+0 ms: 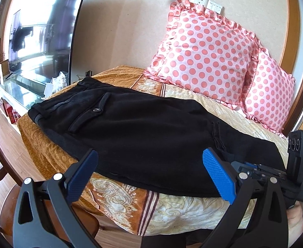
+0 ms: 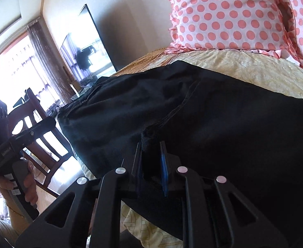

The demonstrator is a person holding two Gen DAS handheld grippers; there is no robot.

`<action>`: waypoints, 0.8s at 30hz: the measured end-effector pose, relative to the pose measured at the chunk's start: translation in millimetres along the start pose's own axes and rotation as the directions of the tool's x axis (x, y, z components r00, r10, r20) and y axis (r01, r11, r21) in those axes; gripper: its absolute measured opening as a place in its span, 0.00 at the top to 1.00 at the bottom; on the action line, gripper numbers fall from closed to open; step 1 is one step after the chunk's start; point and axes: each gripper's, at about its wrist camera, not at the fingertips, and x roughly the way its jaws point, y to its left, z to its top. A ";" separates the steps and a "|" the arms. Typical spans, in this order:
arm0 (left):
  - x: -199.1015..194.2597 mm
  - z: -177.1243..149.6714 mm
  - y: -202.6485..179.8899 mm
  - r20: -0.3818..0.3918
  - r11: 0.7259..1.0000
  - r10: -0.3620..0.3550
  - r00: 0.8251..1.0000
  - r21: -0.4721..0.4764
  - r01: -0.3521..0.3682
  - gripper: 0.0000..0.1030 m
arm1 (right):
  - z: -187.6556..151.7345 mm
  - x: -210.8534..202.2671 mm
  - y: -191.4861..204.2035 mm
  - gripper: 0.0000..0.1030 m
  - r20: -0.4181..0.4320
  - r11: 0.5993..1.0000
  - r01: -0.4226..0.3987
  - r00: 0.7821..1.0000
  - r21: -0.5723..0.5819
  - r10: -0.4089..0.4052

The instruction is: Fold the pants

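On the bed [image 1: 118,188], black pants [image 1: 143,128] lie flat, the waist toward the TV [image 1: 41,33] and the legs running off to the right. Two pillows [image 1: 209,55] lean on the wall behind. The left gripper [image 1: 149,171] hovers at the near edge of the pants with its jaws wide, holding nothing. The right gripper [image 2: 151,161] has its jaws narrow, pinching a fold of cloth at the near edge (around the crotch seam, I think). I judge that the grasping step is half done. Next, the left gripper should close on the near edge, then both can lift and carry the cloth over for a fold.
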 end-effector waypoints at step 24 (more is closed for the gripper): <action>-5.9 5.0 97.3 -0.045 0.954 0.022 0.999 -0.297 -0.035 0.02 | -7.1 4.2 14.4 0.50 0.069 0.942 0.278 0.960 -0.189 -0.270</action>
